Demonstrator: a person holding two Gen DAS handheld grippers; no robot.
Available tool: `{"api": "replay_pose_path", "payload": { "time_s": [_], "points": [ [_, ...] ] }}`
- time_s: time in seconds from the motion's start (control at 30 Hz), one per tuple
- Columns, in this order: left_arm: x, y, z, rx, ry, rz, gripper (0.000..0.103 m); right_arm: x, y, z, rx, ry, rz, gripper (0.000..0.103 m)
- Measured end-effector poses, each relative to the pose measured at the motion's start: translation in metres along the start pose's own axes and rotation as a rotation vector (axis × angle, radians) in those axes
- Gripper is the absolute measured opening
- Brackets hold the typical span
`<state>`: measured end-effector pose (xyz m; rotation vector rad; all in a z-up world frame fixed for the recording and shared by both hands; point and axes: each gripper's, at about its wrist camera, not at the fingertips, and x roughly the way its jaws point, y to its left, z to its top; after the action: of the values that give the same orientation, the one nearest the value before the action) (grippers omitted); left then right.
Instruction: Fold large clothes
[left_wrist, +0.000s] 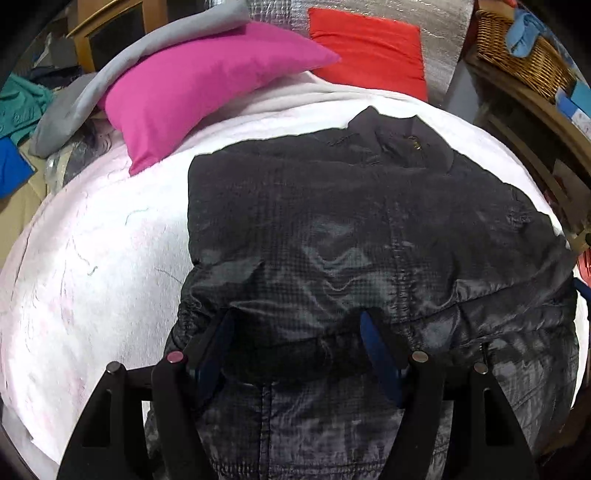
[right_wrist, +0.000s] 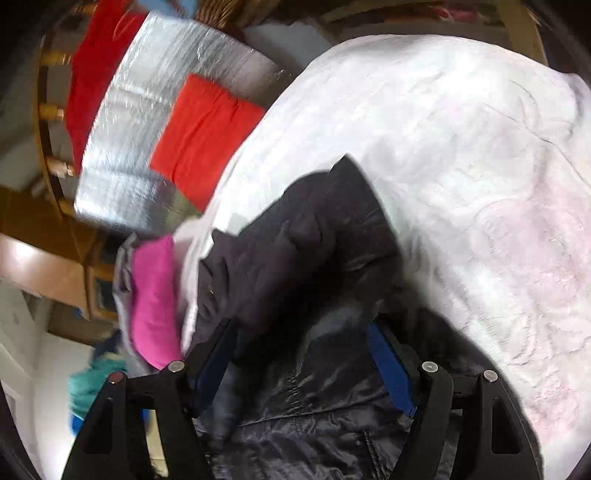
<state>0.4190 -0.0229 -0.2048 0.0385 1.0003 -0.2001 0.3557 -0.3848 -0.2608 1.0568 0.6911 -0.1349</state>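
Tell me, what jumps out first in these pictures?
A big dark jacket lies spread on the white blanket, right in front of both grippers. Behind it, a bright pink pillow and a red pillow sit at the far end.

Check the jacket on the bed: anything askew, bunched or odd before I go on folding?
The dark quilted jacket lies skewed on the white blanket, collar toward the red cushion. Its near hem is bunched around the open left gripper. No visible damage.
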Motion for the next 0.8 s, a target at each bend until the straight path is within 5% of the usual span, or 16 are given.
{"api": "replay_pose_path", "payload": {
  "time_s": [0.17, 0.33, 0.43, 0.47, 0.5, 0.57, 0.7, 0.8],
  "points": [
    [-0.026, 0.014, 0.011, -0.042, -0.104, -0.092, 0.071, -0.026, -0.015, 0.020, -0.030, -0.114, -0.038, 0.077],
    [0.004, 0.037, 0.021, -0.135, -0.030, -0.021, 0.072, 0.032, -0.015, 0.028, -0.085, 0.107, -0.025, 0.077],
    [0.022, 0.039, 0.020, -0.172, 0.016, -0.016, 0.072, 0.051, -0.010, 0.022, -0.142, 0.154, -0.056, 0.077],
    [0.023, 0.035, 0.020, -0.159, 0.013, -0.004, 0.072, 0.054, -0.004, 0.018, -0.187, 0.152, -0.095, 0.070],
    [0.023, 0.030, 0.021, -0.138, 0.006, 0.008, 0.072, 0.056, 0.004, 0.014, -0.249, 0.130, -0.154, 0.047],
    [0.022, 0.020, 0.023, -0.096, -0.013, 0.021, 0.072, 0.050, 0.020, 0.009, -0.339, 0.080, -0.190, 0.033],
    [0.019, 0.015, 0.027, -0.079, -0.035, 0.011, 0.072, 0.022, 0.037, 0.007, -0.428, -0.042, -0.181, 0.028],
    [0.023, 0.017, 0.026, -0.083, -0.019, 0.025, 0.072, 0.047, 0.020, 0.008, -0.384, 0.044, -0.252, 0.027]
  ]
}}
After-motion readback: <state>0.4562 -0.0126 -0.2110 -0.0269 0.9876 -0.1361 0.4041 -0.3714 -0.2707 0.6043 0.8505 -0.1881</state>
